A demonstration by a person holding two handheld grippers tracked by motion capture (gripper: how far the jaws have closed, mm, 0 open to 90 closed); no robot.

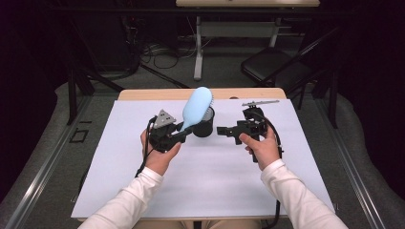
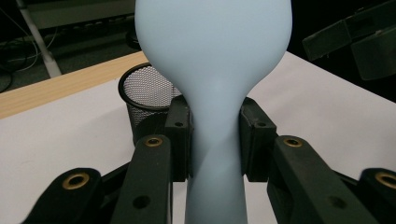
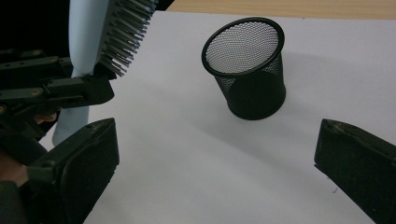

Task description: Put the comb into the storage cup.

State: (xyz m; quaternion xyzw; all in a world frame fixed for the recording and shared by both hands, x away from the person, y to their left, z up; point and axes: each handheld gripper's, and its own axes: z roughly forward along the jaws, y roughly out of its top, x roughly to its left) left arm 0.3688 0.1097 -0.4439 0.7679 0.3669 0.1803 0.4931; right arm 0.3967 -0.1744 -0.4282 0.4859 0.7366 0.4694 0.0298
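— Over the white mat (image 1: 143, 157), where does the brush stand right now?

— The left gripper (image 1: 177, 135) pinches the pale blue hairbrush (image 1: 197, 108) by its narrow neck, head up and tilted toward the black mesh cup (image 1: 204, 125), which stands on the mat just beyond it. The right gripper (image 1: 228, 131) has its jaws spread wide with nothing between them, near the cup on the other side.

— So how should the drop into the cup go?

— I'd judge the handle end has to go in first, so the left hand should lift, turn the brush over the rim and lower it straight, letting go only once it rests inside. The cup looks light; the free gripper could steady it.

— Do the views differ?

— The left gripper view shows the pads (image 2: 180, 140) squeezing the hairbrush neck (image 2: 215, 135), smooth back facing. The right gripper view shows the bristles (image 3: 125, 35) and the cup's hollow inside (image 3: 243, 46).
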